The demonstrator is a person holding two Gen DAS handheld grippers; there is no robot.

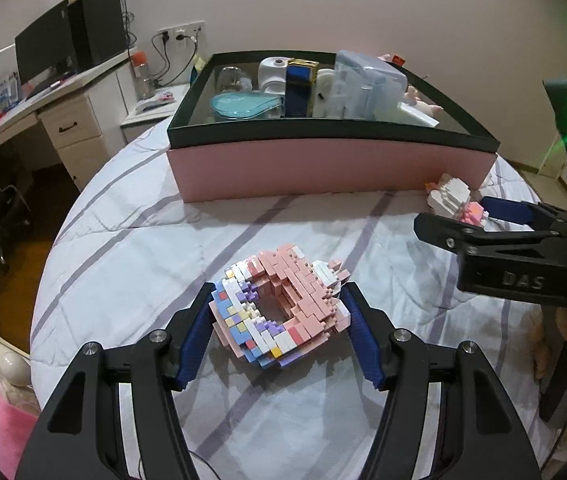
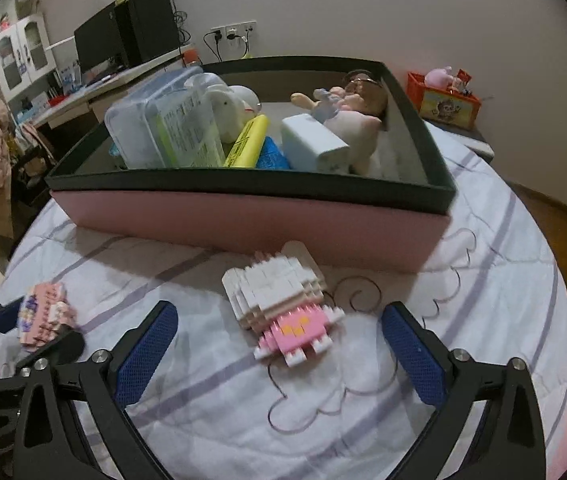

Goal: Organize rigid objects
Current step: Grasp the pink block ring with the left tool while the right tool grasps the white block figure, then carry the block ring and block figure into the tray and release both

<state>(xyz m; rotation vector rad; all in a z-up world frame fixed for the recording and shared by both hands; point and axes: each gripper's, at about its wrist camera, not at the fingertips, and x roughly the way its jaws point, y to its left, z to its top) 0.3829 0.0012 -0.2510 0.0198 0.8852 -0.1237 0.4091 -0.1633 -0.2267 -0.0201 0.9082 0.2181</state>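
Pink brick donut [image 1: 279, 308] pinched between my left gripper's [image 1: 279, 324] blue pads at lower centre, my right gripper [image 2: 279, 354] spread wide around white-and-pink brick figure [image 2: 283, 308] at centre, pads clear of it, pink box [image 1: 323, 164] behind on quilt [image 1: 131, 248].

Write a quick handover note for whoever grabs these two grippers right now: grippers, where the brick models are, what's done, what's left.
Left gripper: closed on the pink ring-shaped brick model, which sits on the bed.
Right gripper: open, pads either side of the white and pink brick figure, not touching it.
The figure lies on the bedspread just in front of the pink box.
Done: the box already holds several items, including a clear plastic case.
Left: grip the figure, then lift both models into the box.
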